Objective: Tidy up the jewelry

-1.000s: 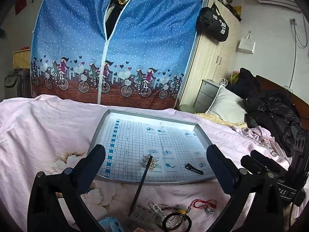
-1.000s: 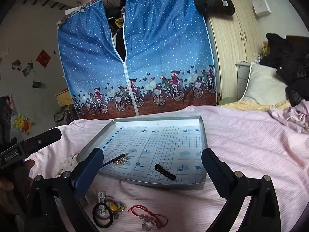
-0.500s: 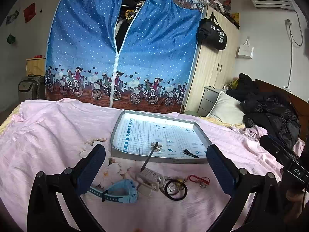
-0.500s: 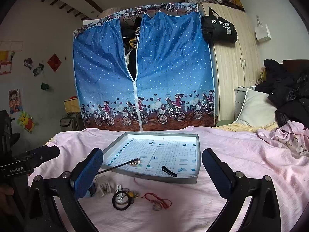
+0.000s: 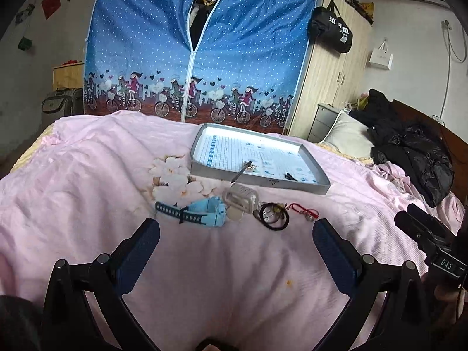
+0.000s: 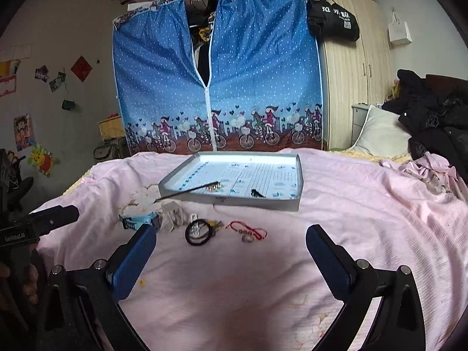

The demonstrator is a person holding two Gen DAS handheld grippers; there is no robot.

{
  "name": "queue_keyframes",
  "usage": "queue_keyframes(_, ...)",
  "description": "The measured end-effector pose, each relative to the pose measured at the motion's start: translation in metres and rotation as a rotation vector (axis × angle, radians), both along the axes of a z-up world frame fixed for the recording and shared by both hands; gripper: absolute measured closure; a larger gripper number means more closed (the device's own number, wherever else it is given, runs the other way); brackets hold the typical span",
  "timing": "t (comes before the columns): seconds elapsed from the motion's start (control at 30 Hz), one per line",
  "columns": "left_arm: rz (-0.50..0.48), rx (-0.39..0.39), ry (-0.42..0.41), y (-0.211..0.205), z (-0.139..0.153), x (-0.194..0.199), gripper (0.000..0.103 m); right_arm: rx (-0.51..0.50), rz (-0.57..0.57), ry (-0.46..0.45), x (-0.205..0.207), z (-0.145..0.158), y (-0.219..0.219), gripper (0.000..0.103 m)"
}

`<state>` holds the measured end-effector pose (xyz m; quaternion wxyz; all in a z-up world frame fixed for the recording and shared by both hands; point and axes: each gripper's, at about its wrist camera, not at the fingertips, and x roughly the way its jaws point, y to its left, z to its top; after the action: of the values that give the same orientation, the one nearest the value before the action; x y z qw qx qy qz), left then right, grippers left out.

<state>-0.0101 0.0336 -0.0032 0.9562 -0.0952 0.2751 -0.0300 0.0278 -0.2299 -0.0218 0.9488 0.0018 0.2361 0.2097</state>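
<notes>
Jewelry lay on the bedspread (image 5: 87,193) before the tray (image 5: 310,185): watch (image 5: 201,215), hair tie (image 5: 273,219), red cord (image 5: 304,210). You risked bunching soft fabric or snagging tangled loops. Your left gripper (image 5: 235,235) was wide, empty; right gripper (image 6: 231,241) wide, empty.

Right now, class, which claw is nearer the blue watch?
Left. The left claw sits just behind the blue watch; the right claw is off to its right.
</notes>
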Motion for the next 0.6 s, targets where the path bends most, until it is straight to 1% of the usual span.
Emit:
queue_keyframes(0.17, 0.032, 0.047, 0.095, -0.001, -0.017, 0.007, 0.001, -0.003, 0.010, 0.096, 0.009, -0.018, 0.006, 0.000)
queue_keyframes(0.2, 0.031, 0.043, 0.115, -0.001, -0.020, 0.009, 0.001, -0.004, 0.010, 0.108, 0.010, -0.021, 0.006, 0.000)
queue_keyframes(0.3, 0.020, -0.010, 0.170, 0.002, -0.030, 0.014, 0.001, -0.017, 0.003, 0.148, 0.014, -0.030, 0.005, 0.000)
queue_keyframes(0.37, 0.036, -0.032, 0.198, 0.007, -0.035, 0.017, 0.001, -0.015, 0.005, 0.175, 0.017, -0.035, 0.005, 0.000)
queue_keyframes(0.47, 0.035, -0.040, 0.196, 0.010, -0.034, 0.022, 0.001, -0.010, 0.015, 0.207, 0.022, -0.040, 0.006, 0.000)
queue_keyframes(0.53, 0.026, -0.018, 0.196, 0.010, -0.030, 0.030, 0.001, -0.011, 0.028, 0.225, 0.027, -0.044, 0.007, 0.000)
queue_keyframes(0.6, -0.006, 0.013, 0.207, 0.008, -0.028, 0.040, 0.001, -0.016, 0.040, 0.255, 0.034, -0.049, 0.009, 0.000)
